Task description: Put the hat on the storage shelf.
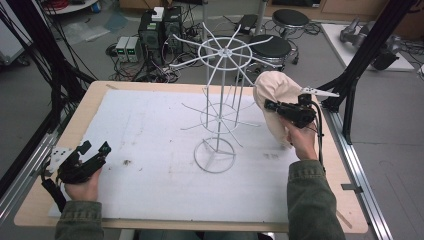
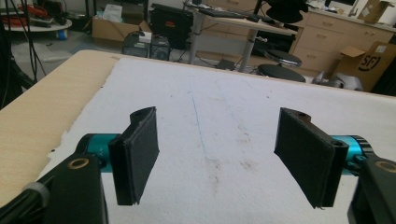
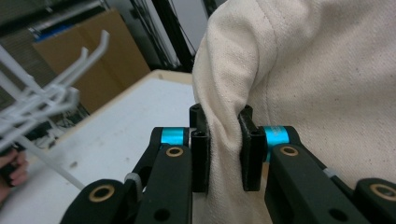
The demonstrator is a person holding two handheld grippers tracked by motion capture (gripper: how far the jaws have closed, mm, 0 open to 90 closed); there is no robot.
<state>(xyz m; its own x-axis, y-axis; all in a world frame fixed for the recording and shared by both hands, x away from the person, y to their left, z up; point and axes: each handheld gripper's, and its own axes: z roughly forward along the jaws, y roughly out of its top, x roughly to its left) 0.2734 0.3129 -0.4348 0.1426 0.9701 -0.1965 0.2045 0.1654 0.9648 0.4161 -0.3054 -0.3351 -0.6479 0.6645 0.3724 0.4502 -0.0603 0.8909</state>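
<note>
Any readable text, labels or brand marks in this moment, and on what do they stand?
"SF": black letters on the cardboard box at the far right of the left gripper view; a further stroke after them is unclear.
White label on the same box: too small to read.
White label on the box at far left: too blurred to read.

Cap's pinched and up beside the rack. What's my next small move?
Probably carry the cap a little left toward the rack's top hooks. The right gripper is shut on its fabric, and it hangs just right of the hook tips, not on one yet.
</note>
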